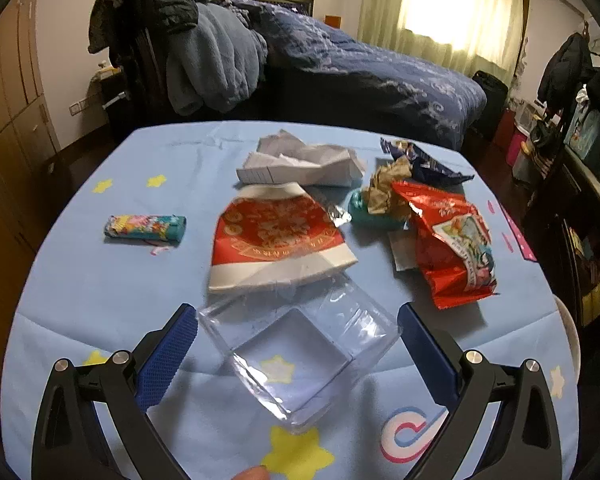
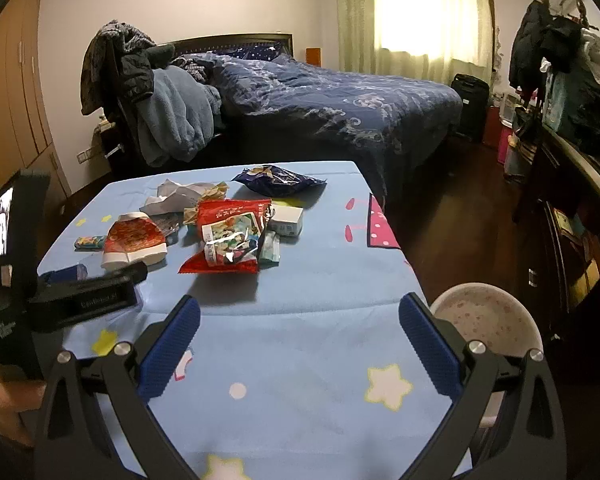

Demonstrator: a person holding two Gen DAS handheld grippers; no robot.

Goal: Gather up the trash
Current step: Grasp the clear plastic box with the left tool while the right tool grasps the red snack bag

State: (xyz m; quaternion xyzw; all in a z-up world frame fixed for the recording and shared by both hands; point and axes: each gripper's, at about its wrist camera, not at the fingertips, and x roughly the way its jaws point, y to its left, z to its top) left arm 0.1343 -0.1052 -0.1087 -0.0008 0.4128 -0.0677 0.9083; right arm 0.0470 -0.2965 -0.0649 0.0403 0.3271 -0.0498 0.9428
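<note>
A bench (image 2: 300,312) under a light-blue star-print cloth stands beside a bed (image 2: 340,96) with a navy quilt. Wrappers crowd its far half, including a red snack bag (image 2: 228,236). Only the left view shows a clear plastic box (image 1: 296,356) between the spread left claw (image 1: 298,320). The right claw (image 2: 300,316) gapes empty; only its view shows a white bin (image 2: 488,320) beside the bench.

Wrappers (image 1: 452,240), flattened cup (image 1: 280,236), clear box (image 1: 296,344) — scattered on table.
</note>
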